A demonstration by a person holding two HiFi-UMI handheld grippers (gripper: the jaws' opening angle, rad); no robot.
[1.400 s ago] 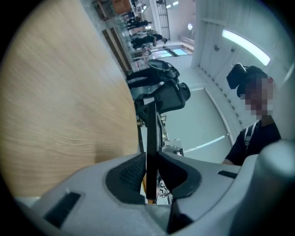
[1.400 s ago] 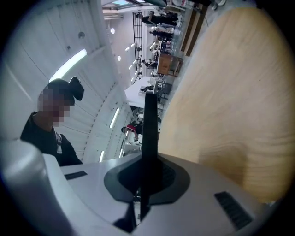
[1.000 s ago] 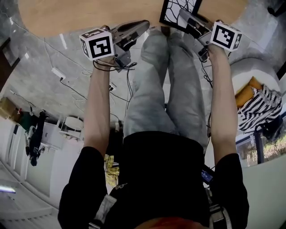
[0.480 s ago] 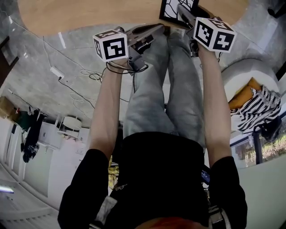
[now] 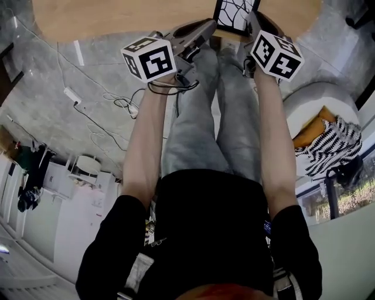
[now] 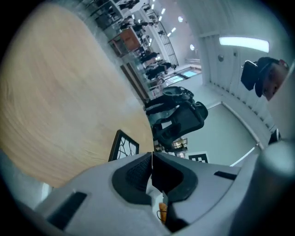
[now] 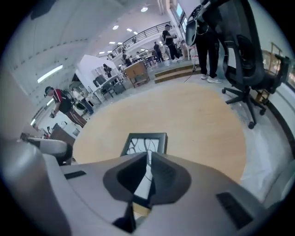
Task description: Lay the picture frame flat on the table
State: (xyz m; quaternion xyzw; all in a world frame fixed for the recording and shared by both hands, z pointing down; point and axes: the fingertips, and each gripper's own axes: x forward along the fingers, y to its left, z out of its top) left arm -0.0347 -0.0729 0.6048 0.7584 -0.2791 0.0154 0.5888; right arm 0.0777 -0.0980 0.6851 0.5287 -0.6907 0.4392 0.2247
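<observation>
Two grippers, both empty. Left gripper (image 6: 151, 156): jaws pressed tight together, nothing between them. Right gripper (image 7: 148, 156): jaws just been closing, now thin gap between tips, nothing held. Picture frame (image 7: 144, 142) lies flat on round wooden table (image 7: 193, 115), just past right gripper tips, near table edge closest to person. Frame has black rim, white inside, black curvy lines. Left gripper sits off to frame's left side. Black office chair (image 7: 244, 60) stands behind table.

One picture frame (image 5: 234, 13), one table (image 5: 117, 17) — two tongs: left tongs (image 6: 152, 156), right tongs (image 7: 148, 155).
</observation>
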